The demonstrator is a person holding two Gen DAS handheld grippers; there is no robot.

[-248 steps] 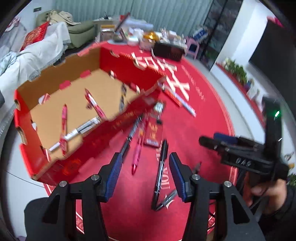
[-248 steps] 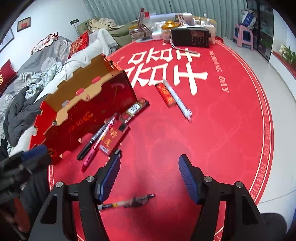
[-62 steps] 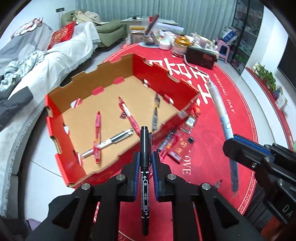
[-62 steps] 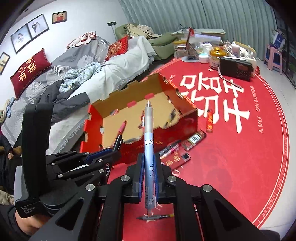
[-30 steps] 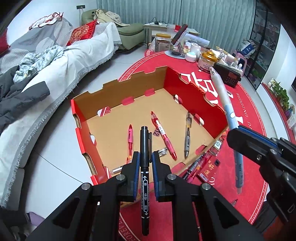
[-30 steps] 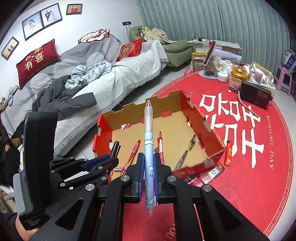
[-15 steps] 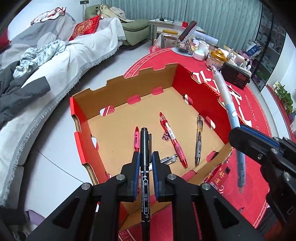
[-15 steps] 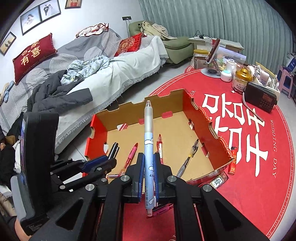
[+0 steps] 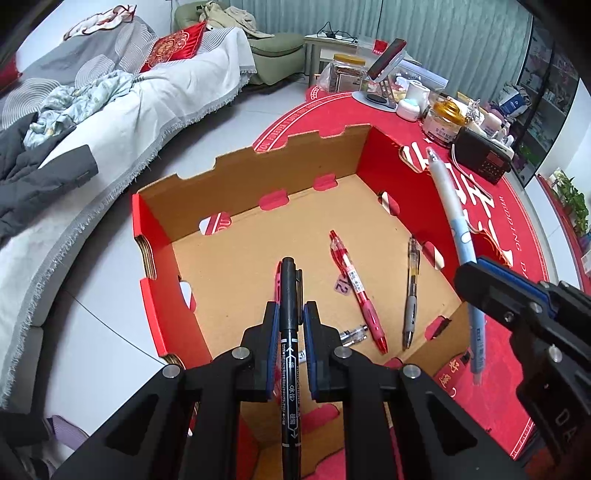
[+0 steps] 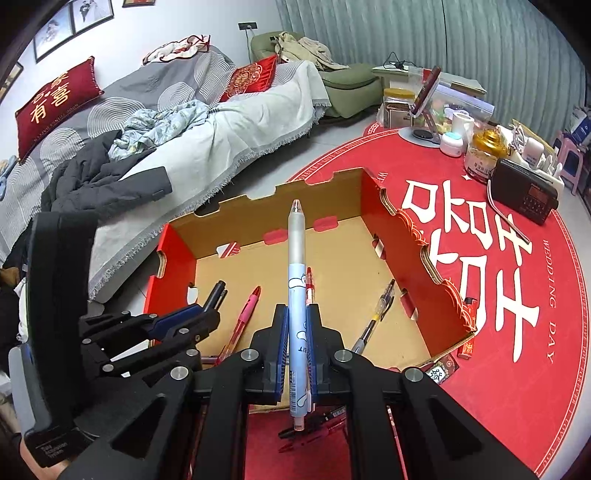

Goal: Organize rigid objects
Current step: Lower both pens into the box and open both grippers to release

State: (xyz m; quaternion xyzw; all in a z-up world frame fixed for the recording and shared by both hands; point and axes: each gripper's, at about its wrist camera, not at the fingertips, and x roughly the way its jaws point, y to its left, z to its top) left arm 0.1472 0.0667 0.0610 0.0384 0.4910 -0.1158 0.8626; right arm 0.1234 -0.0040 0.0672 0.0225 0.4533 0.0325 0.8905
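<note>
From the left wrist view, the left gripper (image 9: 290,325) clamps a black marker (image 9: 289,332) above the cardboard box (image 9: 258,177); it is best released low, over bare floor beside the red gel pen (image 9: 357,291). From the right wrist view, the right gripper (image 10: 297,343) pinches a light-blue pen (image 10: 297,295) over the near wall; loose pens (image 10: 317,424) lie on the red mat (image 10: 517,369) outside.

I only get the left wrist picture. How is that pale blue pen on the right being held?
Observer: The right gripper is shut on the blue pen, gripping its lower half, frosted end pointing forward over the box.
Operator: Is anything hidden below it?
Observer: Yes, loose pens lie on the red mat under that gripper, outside the box.
Operator: What's on the wall?
Observer: Framed photos hang above the bed.
</note>
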